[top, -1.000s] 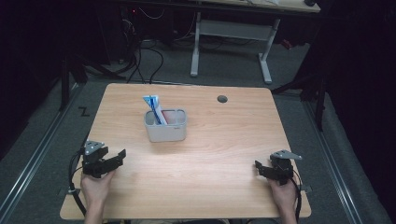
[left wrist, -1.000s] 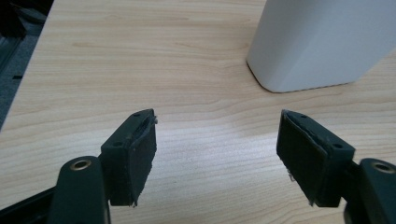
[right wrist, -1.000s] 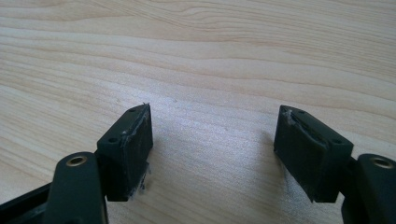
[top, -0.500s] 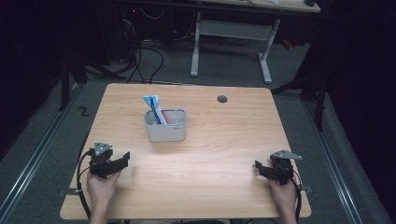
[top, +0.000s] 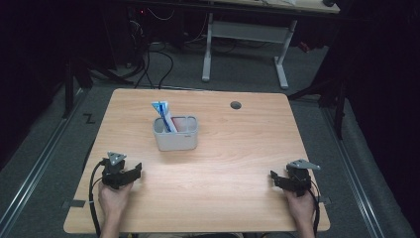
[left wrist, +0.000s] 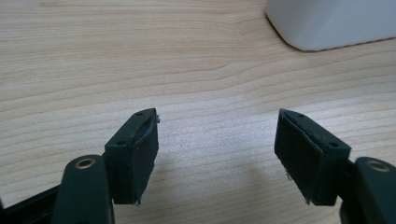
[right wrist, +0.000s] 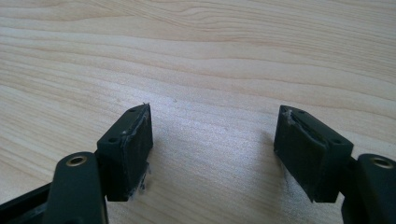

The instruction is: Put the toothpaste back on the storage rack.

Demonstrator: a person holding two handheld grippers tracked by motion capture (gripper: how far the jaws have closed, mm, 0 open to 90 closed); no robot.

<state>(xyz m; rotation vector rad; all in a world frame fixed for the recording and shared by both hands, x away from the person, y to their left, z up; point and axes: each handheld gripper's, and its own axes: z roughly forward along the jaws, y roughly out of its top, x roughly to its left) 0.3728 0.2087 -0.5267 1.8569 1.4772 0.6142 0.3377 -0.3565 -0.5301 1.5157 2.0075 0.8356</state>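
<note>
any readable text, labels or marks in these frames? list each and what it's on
"Z": black mark on the grey floor left of the table.
Blue and white tube standing in the grey holder: print on it is too small and blurred to read.
Left gripper, right gripper and holder: no text to be seen.

No legible text or nos. anywhere; the blue-and-white tube (top: 162,113) in the grey plastic holder (top: 176,139) has print, too small to read.
</note>
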